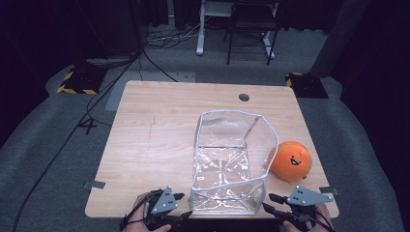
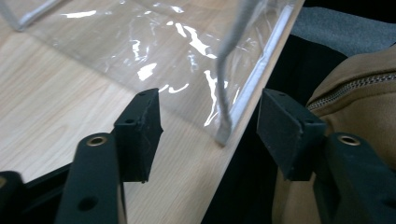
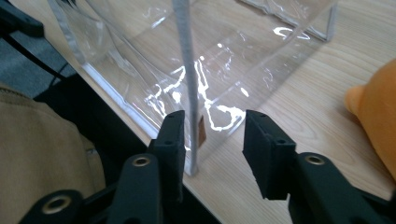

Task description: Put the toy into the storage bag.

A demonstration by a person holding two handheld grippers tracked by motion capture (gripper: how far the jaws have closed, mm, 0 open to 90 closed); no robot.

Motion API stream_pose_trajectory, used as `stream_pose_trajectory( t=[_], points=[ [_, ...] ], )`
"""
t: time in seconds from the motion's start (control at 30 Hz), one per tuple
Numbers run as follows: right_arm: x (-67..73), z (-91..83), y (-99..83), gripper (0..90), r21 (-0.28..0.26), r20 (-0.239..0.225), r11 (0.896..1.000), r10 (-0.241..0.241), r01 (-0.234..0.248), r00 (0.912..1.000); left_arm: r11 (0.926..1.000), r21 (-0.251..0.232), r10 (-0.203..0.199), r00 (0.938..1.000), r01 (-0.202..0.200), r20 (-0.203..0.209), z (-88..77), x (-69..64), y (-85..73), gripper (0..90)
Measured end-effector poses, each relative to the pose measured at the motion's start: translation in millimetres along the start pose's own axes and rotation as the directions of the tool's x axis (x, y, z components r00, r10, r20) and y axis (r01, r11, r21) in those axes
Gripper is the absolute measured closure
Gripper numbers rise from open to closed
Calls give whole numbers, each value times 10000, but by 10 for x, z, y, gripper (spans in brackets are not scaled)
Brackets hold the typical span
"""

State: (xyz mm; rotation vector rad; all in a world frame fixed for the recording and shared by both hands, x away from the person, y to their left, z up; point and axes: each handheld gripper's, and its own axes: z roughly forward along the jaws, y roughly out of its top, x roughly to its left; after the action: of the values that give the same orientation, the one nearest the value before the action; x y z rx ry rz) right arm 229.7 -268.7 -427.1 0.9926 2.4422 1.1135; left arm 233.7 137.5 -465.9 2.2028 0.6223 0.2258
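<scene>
Bag: a clear plastic bag (image 1: 227, 164) with grey edging is standing open-topped on the wooden table (image 1: 154, 145), its near end sitting right at the person's edge of the tabletop.
Left gripper: the left gripper (image 1: 183, 204) is hovering at the bag's near left corner, jaws standing wide apart; in the left gripper view the corner seam (image 2: 224, 93) is lying between them, touched by neither pad.
Right gripper: the right gripper (image 1: 270, 202) is waiting at the near right corner, jaws parted; in the right gripper view the upright grey seam (image 3: 187, 93) is passing just beside one pad, whether touching I cannot tell.
Neighbour: an orange plush toy (image 1: 290, 161) is sitting just beside the bag's right wall.
Table: a round cable hole (image 1: 244, 97) is showing near the far edge.
Beyond: cables (image 1: 145, 58) are trailing over the grey floor.
</scene>
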Motion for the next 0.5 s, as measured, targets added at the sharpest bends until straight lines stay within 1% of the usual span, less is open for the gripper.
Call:
stream_pose_trajectory(
  t=[0.03, 0.07, 0.1, 0.17, 0.27, 0.33, 0.37, 0.4, 0.43, 0.47, 0.5],
  points=[
    [-13, -13, 2, 565, 61, 20, 10000, -8, 8, 10000, 10000, 9, -19, 9999, 19, -166, -35, 25, -7, 386],
    [-37, -32, 4, 551, 139, 111, 9999, -13, 11, 9999, 10000, 9, -19, 9999, 19, -166, -35, 25, -7, 371],
    [-49, -46, 7, 544, 173, 215, 9998, -4, 0, 9998, 9999, -50, -100, 9996, 99, -256, -83, 67, -17, 368],
    [-89, -76, 18, 527, 126, 311, 9999, 53, -57, 9995, 9996, -131, -249, 9988, 244, -414, -135, 123, -35, 366],
    [-151, -99, 41, 504, 23, 341, 9997, 229, -230, 9992, 9990, -98, -452, 9970, 447, -627, -185, 215, -69, 352],
    [-201, -100, 61, 482, -28, 365, 9994, 339, -339, 9988, 9978, -3, -656, 9934, 658, -938, -201, 290, -101, 347],
    [-228, -101, 72, 474, -35, 380, 9992, 407, -406, 9984, 9982, 142, -562, 9909, 584, -1225, -210, 348, -119, 343],
    [-260, -103, 89, 467, -77, 408, 9990, 454, -451, 9981, 9979, 201, -587, 9890, 620, -1360, -211, 379, -131, 340],
    [-278, -107, 100, 460, -100, 422, 9989, 462, -458, 9980, 9971, 240, -674, 9868, 717, -1471, -208, 437, -153, 339],
    [-300, -118, 121, 443, -135, 444, 9986, 509, -503, 9977, 9960, 242, -814, 9853, 860, -1501, -203, 471, -169, 337],
    [-313, -128, 135, 436, -108, 405, 9990, 437, -433, 9982, 9953, 277, -872, 9838, 927, -1569, -202, 525, -187, 336]
  ],
)
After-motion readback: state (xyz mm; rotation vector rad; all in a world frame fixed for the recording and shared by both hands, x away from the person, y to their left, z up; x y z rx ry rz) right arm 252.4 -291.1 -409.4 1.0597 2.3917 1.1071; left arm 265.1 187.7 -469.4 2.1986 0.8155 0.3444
